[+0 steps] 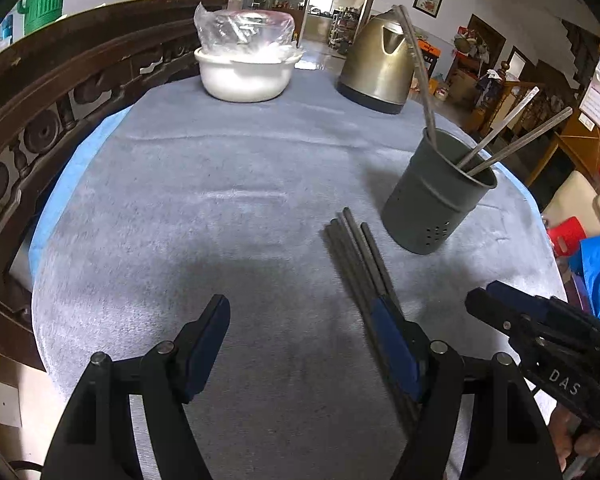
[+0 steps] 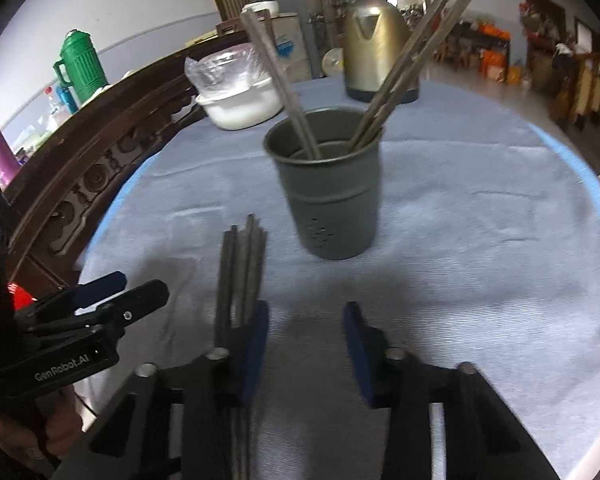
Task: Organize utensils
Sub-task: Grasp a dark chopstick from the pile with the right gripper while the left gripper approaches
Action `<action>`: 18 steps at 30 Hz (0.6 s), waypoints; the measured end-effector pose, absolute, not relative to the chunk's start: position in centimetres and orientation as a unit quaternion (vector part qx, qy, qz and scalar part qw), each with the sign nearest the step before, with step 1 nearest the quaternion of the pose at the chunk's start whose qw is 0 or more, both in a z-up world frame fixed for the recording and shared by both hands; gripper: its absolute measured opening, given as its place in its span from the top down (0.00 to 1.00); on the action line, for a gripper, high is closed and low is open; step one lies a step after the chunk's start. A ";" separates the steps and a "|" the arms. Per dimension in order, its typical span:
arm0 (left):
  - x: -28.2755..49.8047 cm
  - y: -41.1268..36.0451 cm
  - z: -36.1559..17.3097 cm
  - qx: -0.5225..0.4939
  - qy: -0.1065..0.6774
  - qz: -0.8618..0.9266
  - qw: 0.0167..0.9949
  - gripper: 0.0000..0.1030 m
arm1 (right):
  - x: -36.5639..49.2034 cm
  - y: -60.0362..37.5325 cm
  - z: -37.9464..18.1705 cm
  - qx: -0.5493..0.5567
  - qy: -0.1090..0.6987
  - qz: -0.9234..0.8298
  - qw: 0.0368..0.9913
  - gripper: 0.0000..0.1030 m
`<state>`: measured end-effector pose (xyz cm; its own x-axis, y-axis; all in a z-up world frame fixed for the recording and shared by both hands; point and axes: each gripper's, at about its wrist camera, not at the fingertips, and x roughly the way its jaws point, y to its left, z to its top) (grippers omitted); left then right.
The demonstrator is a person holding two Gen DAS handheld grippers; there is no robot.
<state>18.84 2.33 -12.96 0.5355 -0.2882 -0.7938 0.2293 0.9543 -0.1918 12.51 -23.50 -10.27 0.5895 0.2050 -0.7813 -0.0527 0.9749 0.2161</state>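
Observation:
A bundle of dark grey chopsticks [image 1: 358, 256] [image 2: 240, 276] lies flat on the blue-grey cloth, just left of a grey metal utensil holder [image 1: 432, 204] [image 2: 332, 200]. The holder stands upright with several chopsticks [image 1: 512, 140] [image 2: 404, 68] leaning inside it. My left gripper [image 1: 300, 340] is open above bare cloth, and its right finger [image 1: 396, 348] overlaps the near end of the bundle. My right gripper [image 2: 306, 344] is open with only cloth between its pads. The bundle runs under its left finger [image 2: 254, 348]. Each gripper shows in the other's view [image 1: 500, 312] [image 2: 112, 292].
A white bowl [image 1: 244, 76] [image 2: 240, 108] holding a clear plastic bag and a brass-coloured kettle [image 1: 376, 64] [image 2: 376, 52] stand at the table's far side. A carved dark wooden rail [image 1: 40, 120] [image 2: 100, 168] curves along the left. The round table's edge [image 2: 592, 184] falls away on the right.

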 end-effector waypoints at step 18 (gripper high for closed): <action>18.8 5.9 -14.1 -0.047 0.482 -0.119 0.867 0.28 | 17.3 -19.6 -14.2 0.103 0.501 0.118 0.851 0.81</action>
<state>18.81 5.94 -14.07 0.5076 -0.2519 -0.8239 0.1618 0.9672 -0.1961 17.31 -19.59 -14.18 0.4692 0.3043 -0.8290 -0.0988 0.9509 0.2932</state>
